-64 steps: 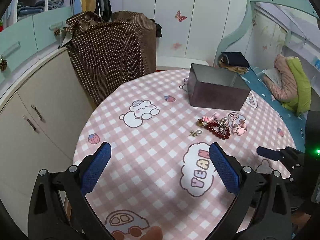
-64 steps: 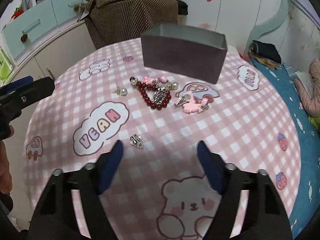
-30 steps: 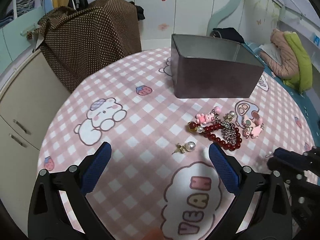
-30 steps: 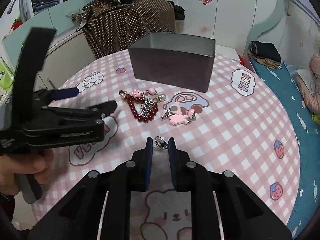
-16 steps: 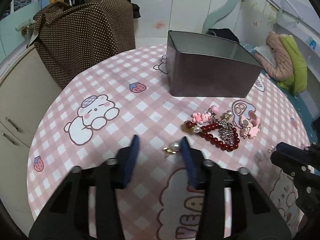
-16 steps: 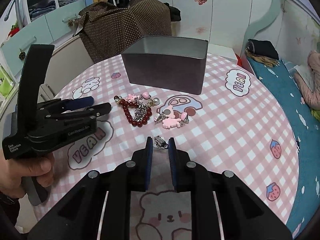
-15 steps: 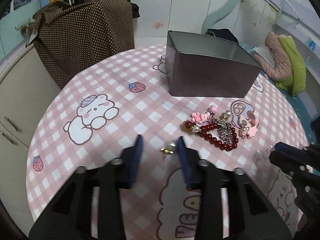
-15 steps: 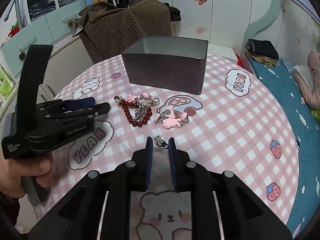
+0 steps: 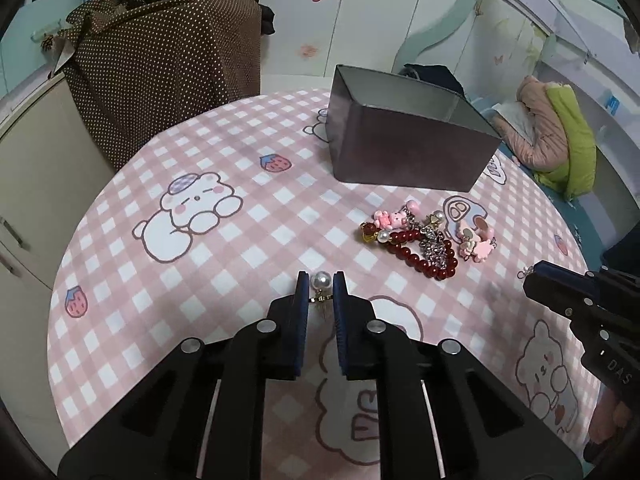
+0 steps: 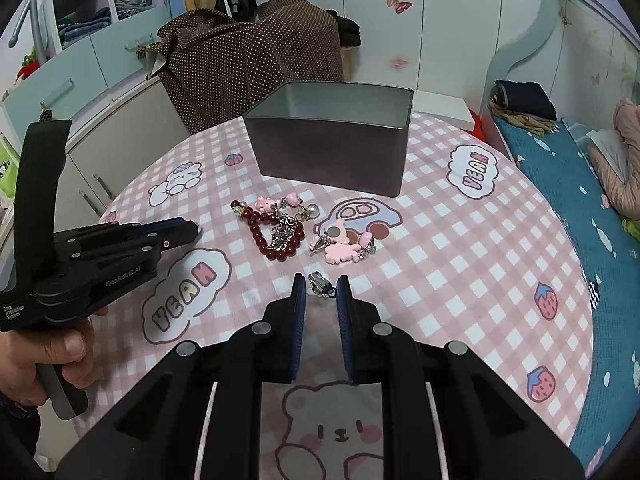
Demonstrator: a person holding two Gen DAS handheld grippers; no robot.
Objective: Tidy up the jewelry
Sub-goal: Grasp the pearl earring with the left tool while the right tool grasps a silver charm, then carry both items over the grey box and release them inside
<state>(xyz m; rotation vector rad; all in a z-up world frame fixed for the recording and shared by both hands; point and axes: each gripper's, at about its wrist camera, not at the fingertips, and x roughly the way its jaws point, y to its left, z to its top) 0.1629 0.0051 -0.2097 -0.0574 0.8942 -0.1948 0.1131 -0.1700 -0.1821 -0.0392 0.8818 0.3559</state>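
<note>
My left gripper (image 9: 321,282) had just been closing and pinched the pearl earring (image 9: 321,281) at centre frame. My right gripper (image 10: 321,285) clamped a silver clip earring (image 10: 319,282). Either tiny piece could slip free before the box (image 10: 332,160) above.

I'm looking into a child's bedroom at home: white wardrobe doors (image 9: 360,20) with butterfly stickers (image 10: 398,2), a mint-framed bed (image 10: 560,184) with a blue sheet, open shelves of folded clothes (image 10: 100,4), and a round tabletop (image 9: 240,208) under a pink checked cloth printed with cartoon bears.
</note>
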